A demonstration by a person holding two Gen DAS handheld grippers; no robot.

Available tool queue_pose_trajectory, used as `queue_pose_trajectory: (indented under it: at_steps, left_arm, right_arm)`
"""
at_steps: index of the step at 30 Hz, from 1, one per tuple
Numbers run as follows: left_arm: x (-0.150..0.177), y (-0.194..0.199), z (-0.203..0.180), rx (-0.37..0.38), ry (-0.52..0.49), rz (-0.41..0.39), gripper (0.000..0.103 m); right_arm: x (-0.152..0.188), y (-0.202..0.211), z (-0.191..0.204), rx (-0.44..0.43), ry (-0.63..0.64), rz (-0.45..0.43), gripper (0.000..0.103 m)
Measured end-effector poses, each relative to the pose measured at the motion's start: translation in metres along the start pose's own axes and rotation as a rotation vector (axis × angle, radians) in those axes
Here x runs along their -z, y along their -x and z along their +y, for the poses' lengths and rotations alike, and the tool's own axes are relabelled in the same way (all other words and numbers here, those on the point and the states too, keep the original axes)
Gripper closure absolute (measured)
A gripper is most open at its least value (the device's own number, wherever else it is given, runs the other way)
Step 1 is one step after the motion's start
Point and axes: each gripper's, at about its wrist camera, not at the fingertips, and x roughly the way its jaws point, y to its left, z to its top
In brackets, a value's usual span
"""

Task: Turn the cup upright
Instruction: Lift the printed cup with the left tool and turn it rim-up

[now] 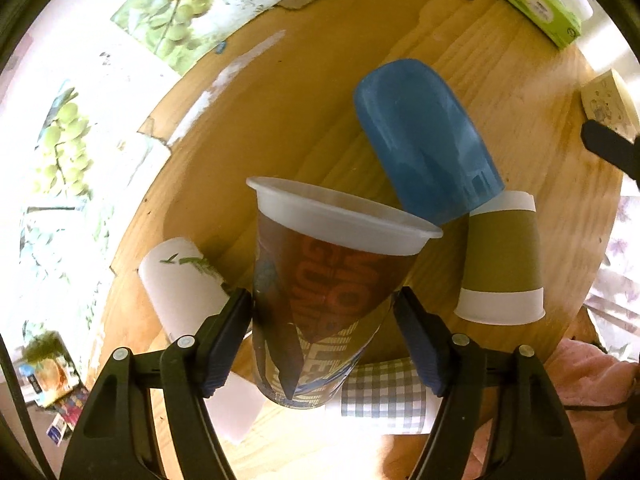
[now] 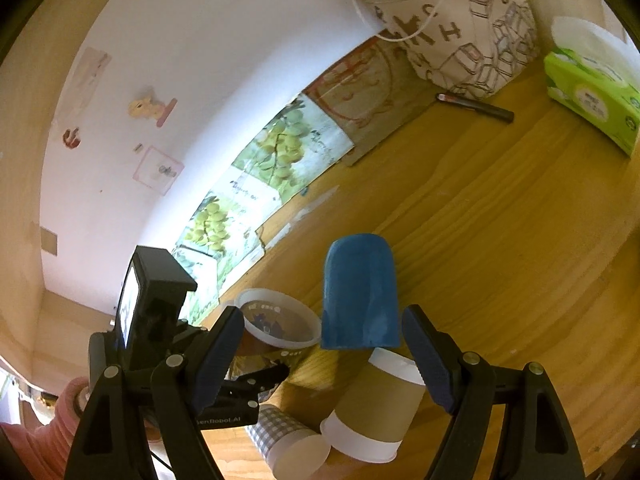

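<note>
**Printed cup held mouth-up in left fingers; right fingers spread**

Left wrist view: printed cup (image 1: 320, 292) with a white rim, centre frame, mouth toward the top of the frame, raised over the desk (image 1: 312, 92). The left gripper (image 1: 322, 340) pinches it, one blue pad (image 1: 224, 344) against each side of the lower body. Behind it, upper right: blue cup (image 1: 424, 136), closed end up. Right: brown-sleeved paper cup (image 1: 502, 260), mouth down. Left: white cup (image 1: 180, 284) on its side. Bottom centre, a checked cup (image 1: 380, 392), partly hidden.

Right wrist view only: the wall, a patterned bag (image 2: 464, 28) at top, and the left tool seen from outside at lower left. The printed cup's open mouth (image 2: 278, 322) shows here. The right gripper (image 2: 324, 360) has its fingers (image 2: 428, 360) spread wide, holding nothing, framing the blue cup (image 2: 360, 292) and brown-sleeved cup (image 2: 376, 404).

Both views: green tissue pack (image 2: 592, 92) and dark pen (image 2: 476, 106), upper right.
</note>
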Motion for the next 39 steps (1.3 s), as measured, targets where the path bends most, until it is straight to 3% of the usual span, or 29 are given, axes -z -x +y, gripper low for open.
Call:
queue_pose_trajectory:
  at_steps: [8, 22, 39]
  left_arm:
    - [0.009, 0.016, 0.010, -0.032, 0.075, -0.017, 0.027]
    - [0.063, 0.060, 0.023, -0.013, 0.288, -0.063, 0.027]
    - [0.188, 0.086, 0.027, 0.028, 0.556, -0.175, 0.027]
  right_arm:
    - [0.003, 0.002, 0.011, -0.040, 0.055, 0.030, 0.021]
    - [0.018, 0.023, 0.039, -0.067, 0.156, 0.029, 0.021]
    - [0.078, 0.059, 0.073, -0.011, 0.336, 0.047, 0.021]
